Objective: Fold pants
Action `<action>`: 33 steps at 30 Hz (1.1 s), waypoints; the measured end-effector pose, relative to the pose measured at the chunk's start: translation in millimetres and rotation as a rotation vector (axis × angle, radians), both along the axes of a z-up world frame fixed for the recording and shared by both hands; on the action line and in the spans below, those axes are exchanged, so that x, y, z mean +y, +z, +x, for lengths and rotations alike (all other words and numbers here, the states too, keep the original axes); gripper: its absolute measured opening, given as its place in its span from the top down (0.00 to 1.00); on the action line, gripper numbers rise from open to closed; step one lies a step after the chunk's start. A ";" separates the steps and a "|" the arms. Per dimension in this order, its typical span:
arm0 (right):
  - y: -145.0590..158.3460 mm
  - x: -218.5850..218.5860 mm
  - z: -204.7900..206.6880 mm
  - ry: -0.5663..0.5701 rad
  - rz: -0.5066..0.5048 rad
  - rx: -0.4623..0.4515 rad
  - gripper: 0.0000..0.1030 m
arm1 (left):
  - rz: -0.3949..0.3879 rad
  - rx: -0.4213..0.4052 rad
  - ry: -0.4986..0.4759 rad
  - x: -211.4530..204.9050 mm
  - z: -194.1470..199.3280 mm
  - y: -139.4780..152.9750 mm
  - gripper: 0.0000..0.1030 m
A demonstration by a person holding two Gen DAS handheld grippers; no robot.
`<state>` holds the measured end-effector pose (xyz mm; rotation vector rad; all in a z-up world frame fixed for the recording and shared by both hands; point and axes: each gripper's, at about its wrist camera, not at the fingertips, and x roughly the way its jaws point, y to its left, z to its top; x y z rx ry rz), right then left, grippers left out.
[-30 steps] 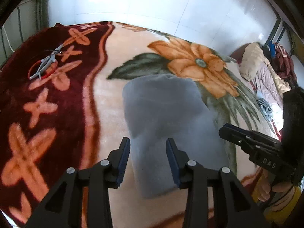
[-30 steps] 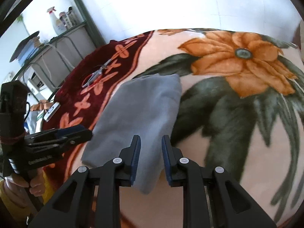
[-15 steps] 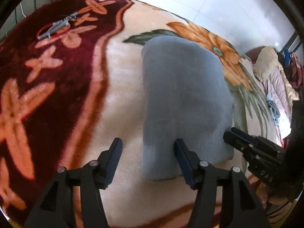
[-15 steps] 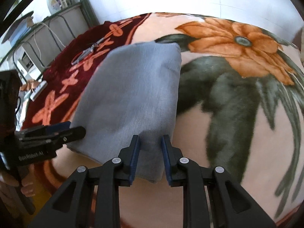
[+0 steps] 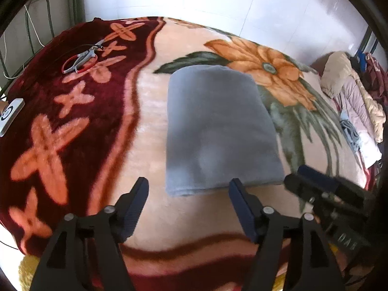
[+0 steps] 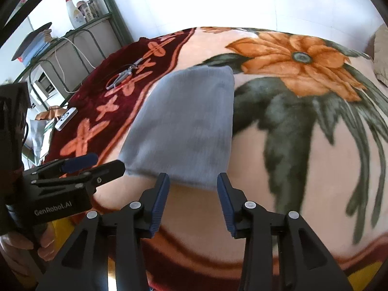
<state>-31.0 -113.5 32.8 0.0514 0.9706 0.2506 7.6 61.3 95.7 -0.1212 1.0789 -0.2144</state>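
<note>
Grey pants point(image 5: 218, 131) lie as compact folded rectangle on floral blanket point(image 5: 150, 126), near front edge. Fabric looks soft, light, limp; best taken at near hem corners. Left gripper point(image 5: 189, 189) and right gripper point(image 6: 192, 181): jaws opening, nothing between them. Scissors point(image 5: 82, 57) far left. White tiled wall behind.
</note>
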 end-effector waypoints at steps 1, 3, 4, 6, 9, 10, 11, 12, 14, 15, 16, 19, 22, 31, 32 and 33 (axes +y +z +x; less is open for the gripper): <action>-2.2 0.4 -1.5 -0.002 -0.004 0.008 0.59 | 0.001 0.004 0.001 -1.3 -0.7 -0.2 0.28; -4.4 -0.4 -4.7 -0.006 -0.013 0.012 0.59 | 0.009 0.011 -0.004 -4.0 -2.9 -1.3 0.28; -4.6 -0.2 -5.9 -0.009 -0.018 0.011 0.59 | 0.015 0.010 -0.005 -4.9 -3.9 -1.4 0.28; -3.9 -0.9 -8.0 -0.019 -0.021 0.007 0.59 | 0.027 0.010 -0.010 -7.8 -6.5 -0.8 0.28; -2.9 -2.2 -9.8 -0.032 -0.019 -0.001 0.58 | 0.044 0.009 -0.017 -11.0 -9.4 -0.8 0.26; -2.8 -2.3 -10.4 -0.036 -0.018 -0.003 0.58 | 0.049 0.010 -0.021 -12.2 -10.5 -0.9 0.26; -2.6 -2.9 -10.8 -0.041 -0.016 -0.004 0.58 | 0.052 0.010 -0.025 -13.6 -11.5 -1.1 0.26; -2.6 -3.3 -11.0 -0.046 -0.014 -0.004 0.58 | 0.053 0.012 -0.027 -14.4 -12.1 -1.4 0.26; -3.1 -4.7 -11.1 -0.055 -0.003 -0.003 0.58 | 0.059 0.015 -0.027 -16.4 -13.2 -2.3 0.26; -3.7 -5.6 -11.0 -0.060 0.001 0.000 0.58 | 0.061 0.017 -0.028 -17.0 -13.3 -2.8 0.26; -4.6 -6.1 -11.0 -0.066 0.004 0.004 0.58 | 0.064 0.020 -0.030 -17.6 -13.5 -3.3 0.25; -7.7 -6.7 -11.3 -0.070 0.009 0.016 0.58 | 0.070 0.028 -0.034 -19.1 -13.5 -5.2 0.25; -10.6 -5.2 -11.4 -0.070 0.010 0.025 0.58 | 0.074 0.032 -0.038 -21.0 -13.3 -6.4 0.25; -15.9 -1.8 -11.0 -0.063 0.011 0.038 0.58 | 0.094 0.034 -0.031 -20.9 -12.8 -12.2 0.25; -15.9 -0.9 -10.8 -0.062 0.008 0.038 0.58 | 0.088 0.037 -0.028 -19.9 -12.3 -13.1 0.25; -15.6 -0.2 -10.6 -0.061 0.008 0.036 0.58 | 0.083 0.038 -0.023 -18.8 -12.0 -13.8 0.25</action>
